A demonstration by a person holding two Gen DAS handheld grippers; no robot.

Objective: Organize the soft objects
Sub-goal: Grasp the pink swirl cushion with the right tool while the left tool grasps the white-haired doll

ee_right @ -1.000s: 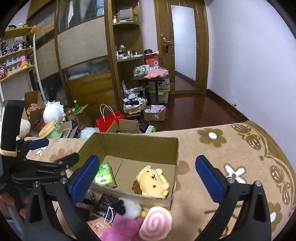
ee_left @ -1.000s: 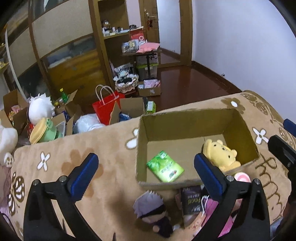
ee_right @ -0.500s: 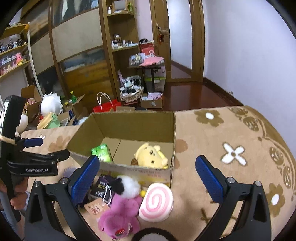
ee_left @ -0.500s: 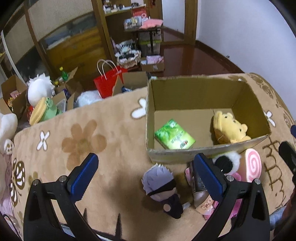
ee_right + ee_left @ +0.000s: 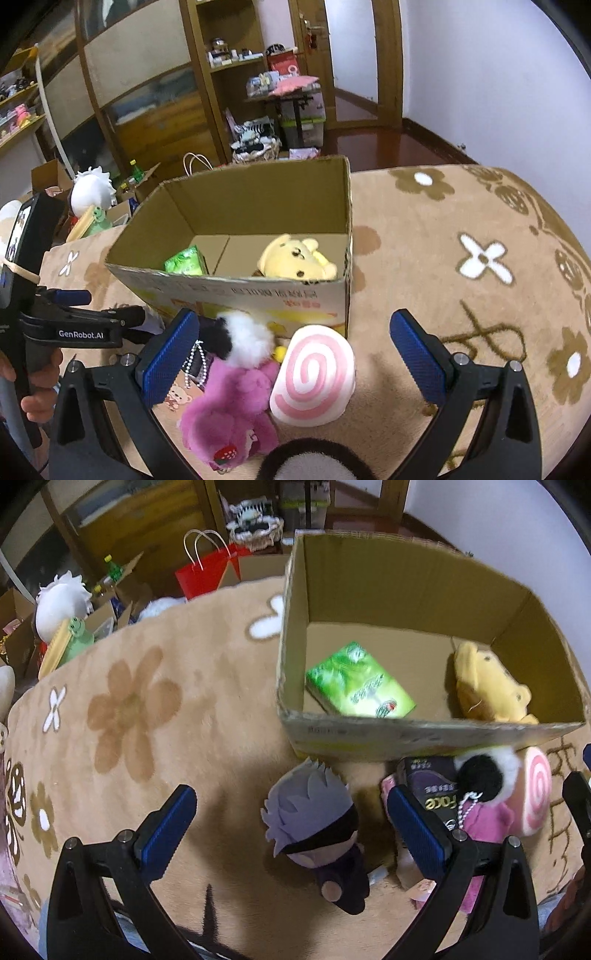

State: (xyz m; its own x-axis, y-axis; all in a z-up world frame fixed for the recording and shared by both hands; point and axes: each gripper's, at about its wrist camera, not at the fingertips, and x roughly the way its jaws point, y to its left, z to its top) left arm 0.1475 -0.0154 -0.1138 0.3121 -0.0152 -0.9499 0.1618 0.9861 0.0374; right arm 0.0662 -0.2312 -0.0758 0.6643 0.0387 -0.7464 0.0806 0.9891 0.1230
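An open cardboard box (image 5: 369, 734) (image 5: 236, 291) stands on the flowered beige blanket. A yellow bear plush (image 5: 487, 690) (image 5: 295, 258) and a green tissue pack (image 5: 358, 683) (image 5: 184, 263) lie inside it. In front of the box lie a grey-haired doll (image 5: 314, 823), a pink swirl cushion (image 5: 314, 376) (image 5: 532, 797), a magenta plush (image 5: 232, 406), a black-and-white pompom (image 5: 240, 338) (image 5: 484, 771) and a dark pack (image 5: 428, 790). My left gripper (image 5: 288, 823) is open, straddling the doll from above. My right gripper (image 5: 295, 350) is open over the cushion and the plush.
The blanket (image 5: 461, 258) curves down at its right and far edges. Beyond it the floor holds a red paper bag (image 5: 207, 568), open cartons, a white plush (image 5: 62, 602) and a green frog toy (image 5: 74, 638). Shelves and a door stand behind.
Both grippers have moved forward and down towards the toys in front of the box, which now look larger. The left one now frames the grey-haired doll. Both stay open.
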